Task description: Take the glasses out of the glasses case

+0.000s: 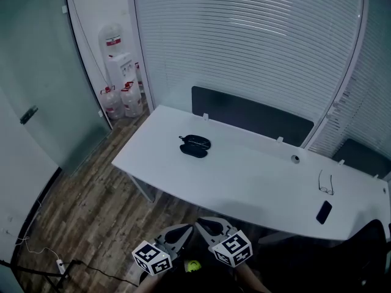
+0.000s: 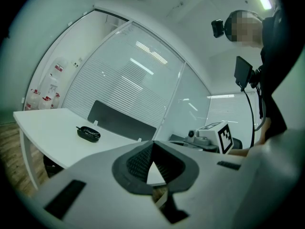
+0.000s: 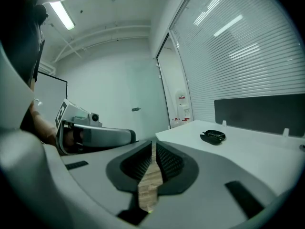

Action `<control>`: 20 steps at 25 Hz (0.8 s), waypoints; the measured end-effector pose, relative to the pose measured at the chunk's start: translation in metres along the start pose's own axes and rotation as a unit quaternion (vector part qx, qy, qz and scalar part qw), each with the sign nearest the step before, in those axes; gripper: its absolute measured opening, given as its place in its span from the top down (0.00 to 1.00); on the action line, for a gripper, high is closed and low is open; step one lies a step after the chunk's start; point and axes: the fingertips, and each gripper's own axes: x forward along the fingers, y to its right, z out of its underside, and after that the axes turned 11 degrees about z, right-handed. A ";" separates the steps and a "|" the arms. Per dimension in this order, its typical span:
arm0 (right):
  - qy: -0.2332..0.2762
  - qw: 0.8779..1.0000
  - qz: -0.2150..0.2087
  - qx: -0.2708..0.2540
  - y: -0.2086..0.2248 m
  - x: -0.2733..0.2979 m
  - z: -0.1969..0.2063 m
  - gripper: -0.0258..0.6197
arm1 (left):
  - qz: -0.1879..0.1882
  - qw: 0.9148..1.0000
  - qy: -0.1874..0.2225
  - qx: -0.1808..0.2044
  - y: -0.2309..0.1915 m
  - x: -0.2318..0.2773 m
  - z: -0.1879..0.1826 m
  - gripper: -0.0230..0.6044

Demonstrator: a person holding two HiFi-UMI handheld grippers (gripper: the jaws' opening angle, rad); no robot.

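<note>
A black glasses case [image 1: 195,145] lies open on the far left part of the white table [image 1: 244,182]; it also shows small in the left gripper view [image 2: 88,133] and the right gripper view [image 3: 213,137]. I cannot tell what is inside it. A thin-framed pair of glasses [image 1: 326,182] lies on the table's right end. Both grippers hang side by side below the table's near edge, far from the case. My left gripper [image 1: 183,231] is shut with nothing in it, pads meeting at the tip [image 2: 152,147]. My right gripper [image 1: 204,223] is shut and empty too [image 3: 153,149].
A dark phone [image 1: 324,212] and a small round object [image 1: 295,159] lie on the table's right half. A dark panel [image 1: 250,116] stands behind the table. A water dispenser with bottles [image 1: 120,84] is at the back left. A black chair [image 1: 366,255] is at the lower right.
</note>
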 end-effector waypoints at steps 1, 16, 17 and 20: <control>-0.001 1.000 0.002 0.002 0.002 0.001 0.001 0.93 | 0.002 1.000 -0.001 -0.001 -0.002 0.002 0.001 0.96; -0.001 0.999 0.042 0.003 0.054 0.047 -0.022 0.92 | 0.036 0.999 0.005 0.010 -0.061 0.041 -0.030 0.96; -0.003 0.999 0.045 0.004 0.058 0.052 -0.023 0.92 | 0.038 0.999 0.002 0.010 -0.066 0.043 -0.031 0.96; -0.008 0.999 0.050 0.009 0.067 0.069 -0.027 0.92 | 0.045 0.999 -0.005 0.007 -0.084 0.049 -0.037 0.96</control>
